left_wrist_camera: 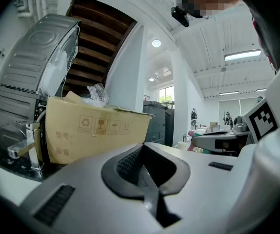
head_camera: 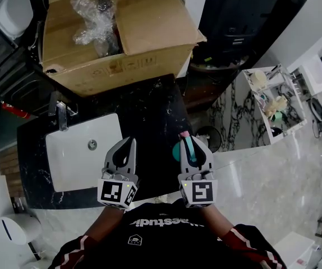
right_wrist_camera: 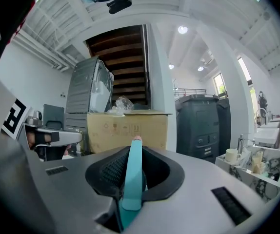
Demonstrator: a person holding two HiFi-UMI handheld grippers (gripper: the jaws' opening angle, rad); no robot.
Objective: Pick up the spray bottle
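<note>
My right gripper (head_camera: 191, 145) hovers over the front of the black counter (head_camera: 150, 108), its jaws closed on a teal spray bottle part (head_camera: 188, 150) with a pink tip. In the right gripper view the teal piece (right_wrist_camera: 132, 179) stands upright between the dark pads, at the right gripper (right_wrist_camera: 132, 165) mouth; the rest of the bottle is hidden under the jaws. My left gripper (head_camera: 128, 145) hangs beside it to the left, shut and holding nothing. Its pads meet in the left gripper view, at the left gripper (left_wrist_camera: 146, 155) tip.
A white sink (head_camera: 77, 161) with a faucet (head_camera: 60, 115) is set into the counter at the left. A big cardboard box (head_camera: 138, 32) with crumpled plastic wrap (head_camera: 95, 14) stands behind. A white shelf cart (head_camera: 273, 102) and a dark cabinet (head_camera: 245, 10) are to the right.
</note>
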